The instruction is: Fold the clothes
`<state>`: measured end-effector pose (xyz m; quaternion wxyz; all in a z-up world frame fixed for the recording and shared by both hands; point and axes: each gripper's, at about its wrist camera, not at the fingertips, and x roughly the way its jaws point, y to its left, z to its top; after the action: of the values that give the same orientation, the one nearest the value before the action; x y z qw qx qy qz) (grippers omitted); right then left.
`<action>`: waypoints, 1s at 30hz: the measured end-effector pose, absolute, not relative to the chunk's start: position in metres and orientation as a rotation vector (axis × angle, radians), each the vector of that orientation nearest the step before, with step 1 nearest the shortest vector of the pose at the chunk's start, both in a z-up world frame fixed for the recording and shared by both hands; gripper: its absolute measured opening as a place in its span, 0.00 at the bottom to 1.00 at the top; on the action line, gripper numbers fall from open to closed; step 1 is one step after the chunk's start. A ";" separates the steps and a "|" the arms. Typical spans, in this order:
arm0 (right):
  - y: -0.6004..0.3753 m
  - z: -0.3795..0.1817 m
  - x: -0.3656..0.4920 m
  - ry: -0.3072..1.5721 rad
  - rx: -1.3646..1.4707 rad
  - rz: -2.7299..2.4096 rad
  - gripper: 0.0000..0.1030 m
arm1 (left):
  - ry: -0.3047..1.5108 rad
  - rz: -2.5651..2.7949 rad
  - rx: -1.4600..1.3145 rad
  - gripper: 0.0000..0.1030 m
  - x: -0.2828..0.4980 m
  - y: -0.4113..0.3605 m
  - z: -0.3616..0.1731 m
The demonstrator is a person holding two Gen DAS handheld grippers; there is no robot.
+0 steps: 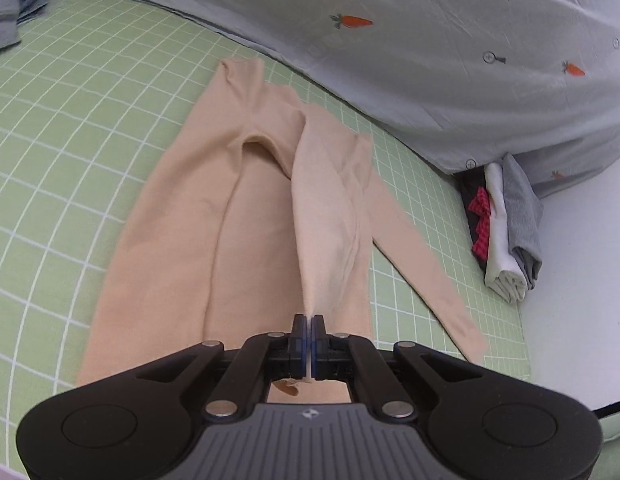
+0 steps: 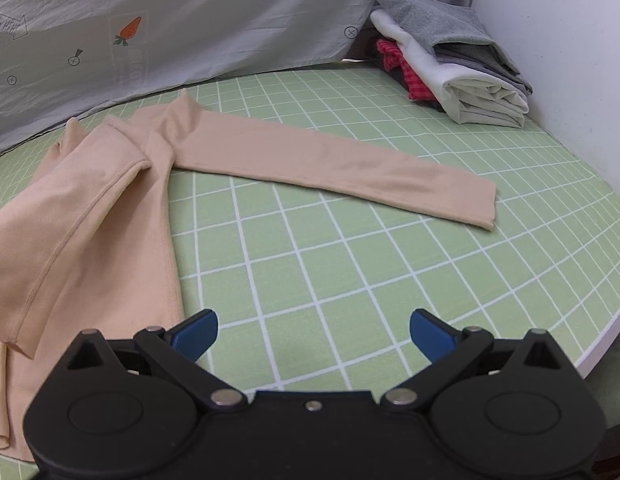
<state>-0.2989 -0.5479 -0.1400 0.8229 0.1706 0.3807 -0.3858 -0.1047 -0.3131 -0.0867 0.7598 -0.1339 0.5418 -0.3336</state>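
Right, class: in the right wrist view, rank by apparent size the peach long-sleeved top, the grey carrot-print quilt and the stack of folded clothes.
1. Grey carrot-print quilt, though cropped by the frame.
2. Peach long-sleeved top, nearer the camera, so its rank against the quilt is unsure.
3. Stack of folded clothes, clearly smallest, but farthest away.

- I am working in a home bedroom, on a bed: a green sheet (image 2: pixel 350 264) with a white grid spreads under and ahead of my grippers.
- Beyond it, a rumpled grey duvet (image 1: pixel 430 60) printed with carrots lies heaped.
- Ahead to my right, folded clothes (image 2: pixel 450 64) are stacked against a white wall (image 2: pixel 570 60).
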 end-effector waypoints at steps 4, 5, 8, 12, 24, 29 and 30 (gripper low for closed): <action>-0.534 -0.141 -0.281 0.823 0.331 -0.765 1.00 | 1.206 -0.587 -0.331 0.01 -0.106 -0.269 -0.104; -0.530 -0.141 -0.278 0.827 0.323 -0.754 1.00 | 1.218 -0.555 -0.337 0.01 -0.106 -0.260 -0.110; -0.519 -0.142 -0.268 0.843 0.301 -0.721 1.00 | 1.246 -0.489 -0.344 0.01 -0.105 -0.241 -0.128; -0.506 -0.144 -0.262 0.870 0.263 -0.690 1.00 | 1.297 -0.462 -0.324 0.02 -0.100 -0.234 -0.149; -0.524 -0.124 -0.260 0.804 0.326 -0.763 1.00 | 1.281 -0.476 -0.193 0.56 -0.078 -0.260 -0.125; -0.553 -0.111 -0.255 0.713 0.438 -0.813 1.00 | 1.153 -0.497 -0.117 0.76 -0.062 -0.288 -0.091; -0.559 -0.110 -0.254 0.702 0.454 -0.820 1.00 | 1.128 -0.501 -0.102 0.78 -0.059 -0.293 -0.084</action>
<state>-0.2541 -0.5586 -0.1096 0.8335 0.2142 0.3312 -0.3869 -0.0586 -0.2931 -0.0837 0.8144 -0.0478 0.5285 -0.2350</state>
